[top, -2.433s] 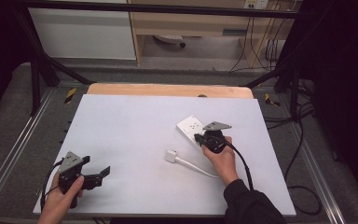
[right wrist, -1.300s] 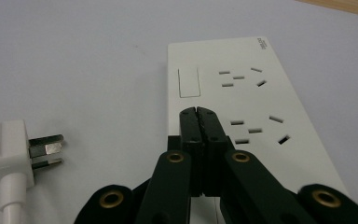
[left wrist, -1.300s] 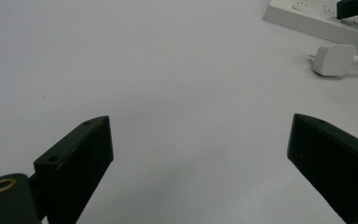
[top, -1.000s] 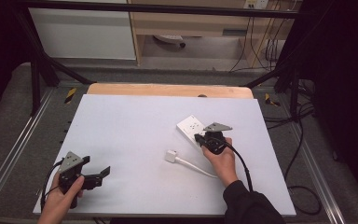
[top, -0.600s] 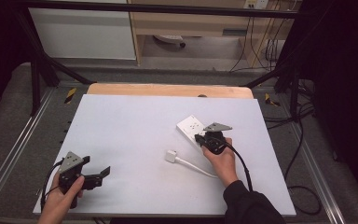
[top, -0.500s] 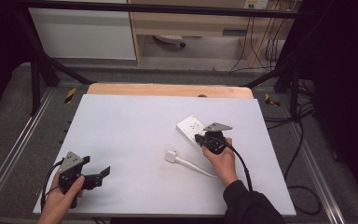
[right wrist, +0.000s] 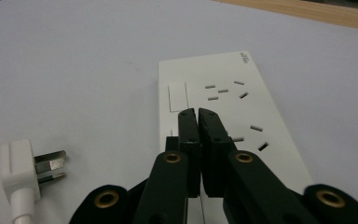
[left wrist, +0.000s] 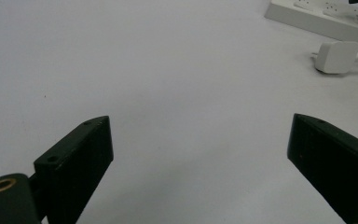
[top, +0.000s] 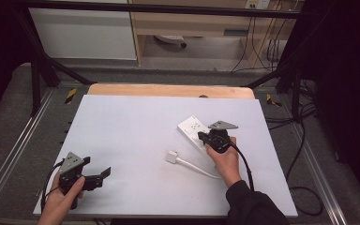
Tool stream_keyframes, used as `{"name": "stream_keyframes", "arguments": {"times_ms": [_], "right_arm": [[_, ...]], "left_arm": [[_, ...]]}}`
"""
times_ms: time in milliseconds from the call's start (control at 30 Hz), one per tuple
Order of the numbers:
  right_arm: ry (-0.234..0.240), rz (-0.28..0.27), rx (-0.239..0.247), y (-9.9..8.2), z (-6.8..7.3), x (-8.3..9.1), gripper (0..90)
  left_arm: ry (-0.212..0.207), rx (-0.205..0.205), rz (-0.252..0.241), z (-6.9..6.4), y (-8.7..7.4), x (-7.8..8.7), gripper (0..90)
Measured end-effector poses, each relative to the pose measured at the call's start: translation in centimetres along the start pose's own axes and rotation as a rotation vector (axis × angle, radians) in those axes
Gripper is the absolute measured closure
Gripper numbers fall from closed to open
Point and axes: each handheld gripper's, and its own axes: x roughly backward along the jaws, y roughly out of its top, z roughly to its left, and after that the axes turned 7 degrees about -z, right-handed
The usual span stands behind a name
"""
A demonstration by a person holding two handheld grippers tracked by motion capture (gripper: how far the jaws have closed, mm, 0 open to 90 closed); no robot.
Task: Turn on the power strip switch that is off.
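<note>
The right gripper [right wrist: 199, 115], jaws closed and empty, pressed its tips onto the power strip [right wrist: 223, 100], probably working its switch [right wrist: 177, 97]; the plug [right wrist: 24, 171] lay to its left. The left gripper [top: 104, 174] waited open.

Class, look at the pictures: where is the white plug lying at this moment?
In the high view the white plug lies on the table, right of centre, just left of the power strip and the right gripper.

Small dark marking at the far corner of the white power strip [right wrist: 223, 112], too small to read, no other text legible
</note>
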Motion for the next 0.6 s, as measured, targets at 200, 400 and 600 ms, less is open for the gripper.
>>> {"name": "stream_keyframes", "arguments": {"times_ms": [200,400,600], "right_arm": [[-0.027,-0.009,-0.001,0.3,-0.1,0.5,73.3],[-0.042,-0.038,-0.053,1.5,-0.4,1.0,48.1],[-0.078,-0.025,-0.049,2.3,-0.5,1.3,22.3]], "left_arm": [[-0.004,-0.003,0.0,0.0,0.0,0.0,6.8],[-0.002,-0.005,0.002,0.0,0.0,0.0,6.8],[0.0,-0.004,0.002,0.0,0.0,0.0,6.8]]}}
